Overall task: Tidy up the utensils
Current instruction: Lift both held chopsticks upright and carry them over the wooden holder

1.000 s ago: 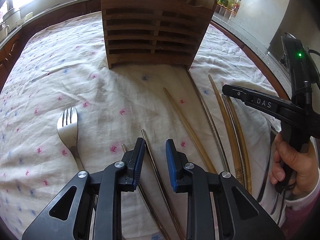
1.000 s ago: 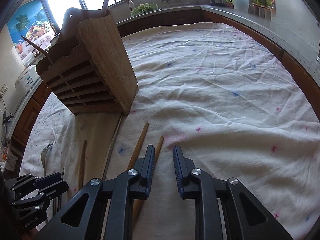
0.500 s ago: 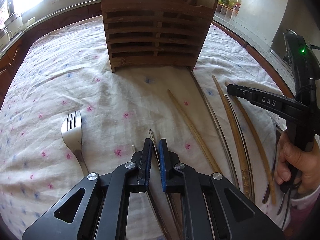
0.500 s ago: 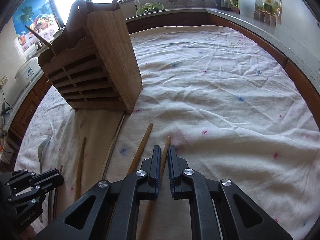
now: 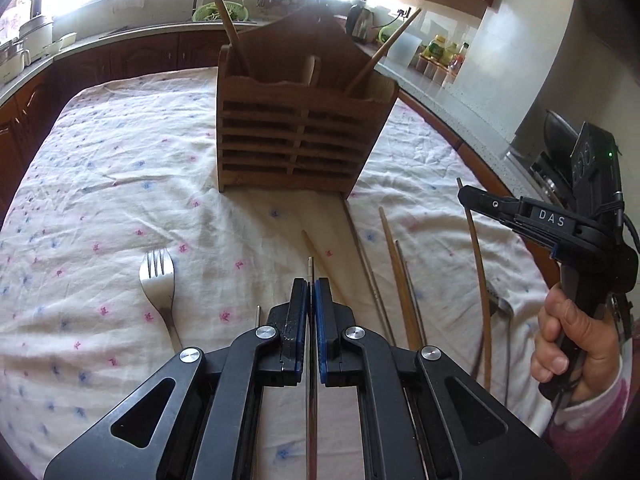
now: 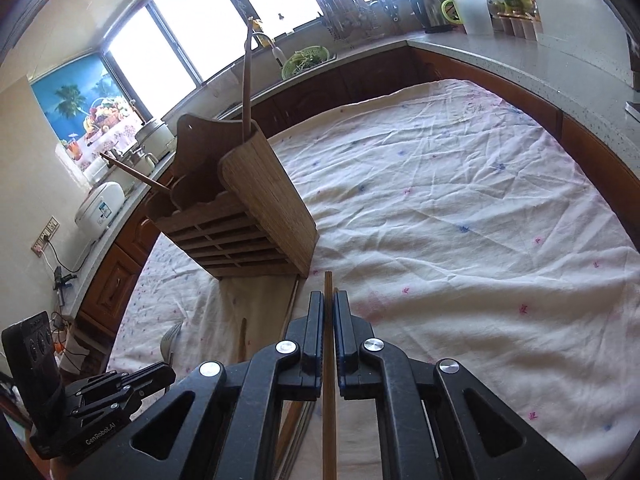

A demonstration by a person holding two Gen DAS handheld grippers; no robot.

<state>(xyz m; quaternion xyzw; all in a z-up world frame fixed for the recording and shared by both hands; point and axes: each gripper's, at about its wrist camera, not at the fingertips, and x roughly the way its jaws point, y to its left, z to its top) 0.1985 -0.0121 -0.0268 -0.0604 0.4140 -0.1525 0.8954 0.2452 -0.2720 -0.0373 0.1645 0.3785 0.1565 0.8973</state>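
Two chopsticks are in hand: the left gripper (image 5: 311, 294) has its jaws pinched on a metal chopstick (image 5: 310, 270), and the right gripper (image 6: 329, 312) has its jaws pinched on a wooden chopstick (image 6: 328, 282), both raised off the cloth-covered desk (image 6: 460, 220) and pointing toward the wooden holder (image 5: 298, 136). Only a few sticks already stand in the holder's compartments, so the job looks barely begun. Left on the cloth are a fork (image 5: 158, 280) to the left and several loose chopsticks (image 5: 400, 276) lying between the two grippers, below the holder.
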